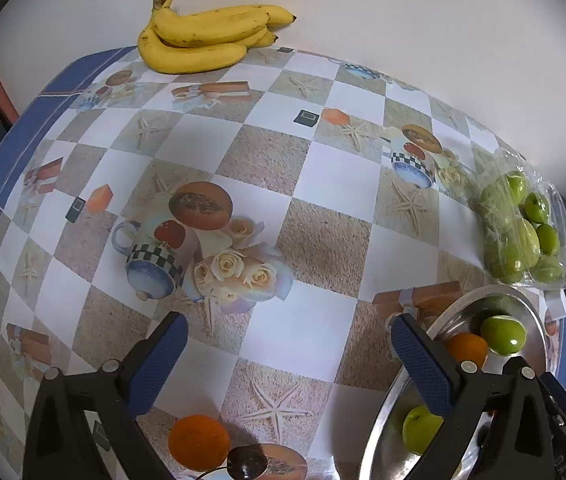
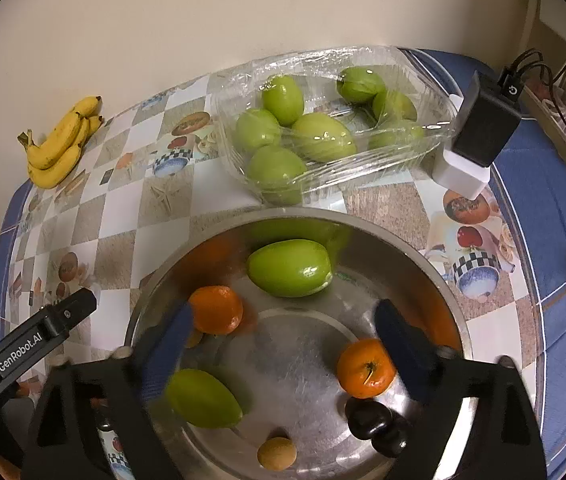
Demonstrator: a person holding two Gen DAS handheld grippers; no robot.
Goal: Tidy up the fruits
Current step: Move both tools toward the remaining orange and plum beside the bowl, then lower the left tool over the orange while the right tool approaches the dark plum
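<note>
Left view, nearest first: left gripper [image 1: 287, 364] with jaws spread wide, nothing between the blue pads [image 1: 159, 364] but bare tablecloth [image 1: 323, 184]. At 6 o'clock, just below the gap, an orange [image 1: 199, 442] loose on the cloth, beside a dark cherry [image 1: 248, 462] at the very bottom edge. At 4 o'clock, the steel bowl [image 1: 531, 312], partly hidden behind the right-hand finger, holding a green fruit [image 1: 503, 335], another orange [image 1: 466, 348] and a second green fruit [image 1: 421, 430]. At 3 o'clock, further out, a clear plastic tray of green fruits [image 1: 523, 228]. At 12 o'clock, far against the wall, a bunch of bananas [image 1: 207, 38].

Right view, near to far: right gripper [image 2: 283, 344] hanging over the steel bowl [image 2: 363, 236], jaws spread wide — pinching nothing, pads clear of the fruit. At 6 o'clock in the bowl, a small yellowish fruit [image 2: 277, 454]; at 5 o'clock, dark cherries [image 2: 377, 424]. At 7 o'clock, a green fruit [image 2: 203, 398] under the left-hand pad; at 4 o'clock, an orange [image 2: 365, 368] just beside the right-hand pad. Further in, an orange [image 2: 216, 309] at 9 o'clock and a big green fruit [image 2: 289, 267] at 12 o'clock, well apart from the fingers. Beyond the rim, the clear tray of green fruits [image 2: 315, 136] — touching nothing in the bowl. At 1 o'clock, a black-and-white block [image 2: 479, 132] with cables. At 10 o'clock, far off, the bananas [image 2: 63, 142]. At 8 o'clock, the other gripper's black arm, lettered GenRobot.AI [image 2: 23, 354].
</note>
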